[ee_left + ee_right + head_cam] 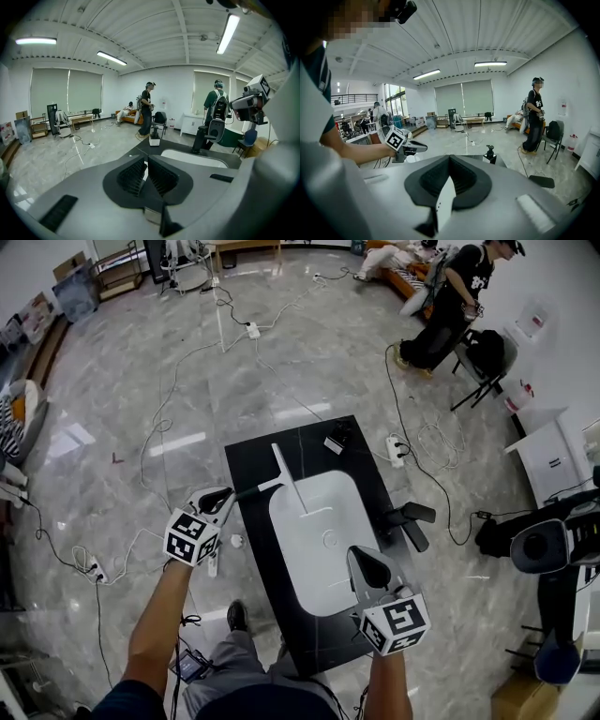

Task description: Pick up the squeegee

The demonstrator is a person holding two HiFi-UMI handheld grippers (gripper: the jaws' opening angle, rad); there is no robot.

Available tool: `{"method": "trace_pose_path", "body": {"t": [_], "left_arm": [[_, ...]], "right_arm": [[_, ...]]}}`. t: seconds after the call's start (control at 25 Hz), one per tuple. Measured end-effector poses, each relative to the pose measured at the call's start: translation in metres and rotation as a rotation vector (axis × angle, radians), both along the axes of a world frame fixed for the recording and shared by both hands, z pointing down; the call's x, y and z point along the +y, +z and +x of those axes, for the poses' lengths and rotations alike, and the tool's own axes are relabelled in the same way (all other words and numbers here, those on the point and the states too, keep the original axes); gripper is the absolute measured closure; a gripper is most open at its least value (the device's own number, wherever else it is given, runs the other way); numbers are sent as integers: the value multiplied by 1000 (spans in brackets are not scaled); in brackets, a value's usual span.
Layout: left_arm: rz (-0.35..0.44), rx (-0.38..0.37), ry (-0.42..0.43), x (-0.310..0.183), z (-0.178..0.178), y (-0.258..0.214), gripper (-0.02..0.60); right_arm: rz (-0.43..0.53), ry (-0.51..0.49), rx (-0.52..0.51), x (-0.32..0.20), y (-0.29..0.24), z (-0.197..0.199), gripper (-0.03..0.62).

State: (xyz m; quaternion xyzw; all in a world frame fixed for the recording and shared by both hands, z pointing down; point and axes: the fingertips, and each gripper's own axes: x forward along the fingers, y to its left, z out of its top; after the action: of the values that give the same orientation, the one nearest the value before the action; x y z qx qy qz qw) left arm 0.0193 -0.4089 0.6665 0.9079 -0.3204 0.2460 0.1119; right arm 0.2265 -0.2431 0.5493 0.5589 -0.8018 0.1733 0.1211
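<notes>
At the lower left of the head view, our left gripper (217,499) hangs just off the left edge of the black table (251,463). Its jaws are pressed together with nothing between them, as the left gripper view (145,168) shows. The squeegee (287,480) lies just right of it, near the centre of the frame. Its dark handle points left toward that gripper, and its pale blade runs from the table top down across the upper-left rim of the white sink (323,554).

We judge this to be the approach. The left gripper sits nearest the handle, so we would take it with that one. We should first spread the jaws wide, then come in along the handle's line so one pad passes on each side. We close on the dark grip part and not on the thin blade. Then we lift straight up, so the blade does not catch the sink's rim.

Our right gripper (370,568) hovers over the sink's lower right, also closed and empty (450,173). It is best kept clear there.
</notes>
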Motion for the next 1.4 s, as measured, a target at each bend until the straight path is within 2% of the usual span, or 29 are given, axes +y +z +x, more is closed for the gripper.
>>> {"method": "trace_pose_path", "body": {"t": [0.08,0.4,0.8,1.2,1.4], "left_arm": [[-8,-18,7,-7,7,16,573],[-81,-53,34,-27,27,79,494],[-113,-170,57,-44,44,149,379],[-153,-240,43,-60,51,202,365],[-131,-292,46,-67,50,215,367]], "right_arm": [[-10,-2,0,-4,9,3,585],[-55,-2,-4,-16,43,12,585],[-107,0,-6,-21,76,23,585],[-149,5,-12,-28,106,30,585],[-161,14,-14,-29,115,31,585]]}}
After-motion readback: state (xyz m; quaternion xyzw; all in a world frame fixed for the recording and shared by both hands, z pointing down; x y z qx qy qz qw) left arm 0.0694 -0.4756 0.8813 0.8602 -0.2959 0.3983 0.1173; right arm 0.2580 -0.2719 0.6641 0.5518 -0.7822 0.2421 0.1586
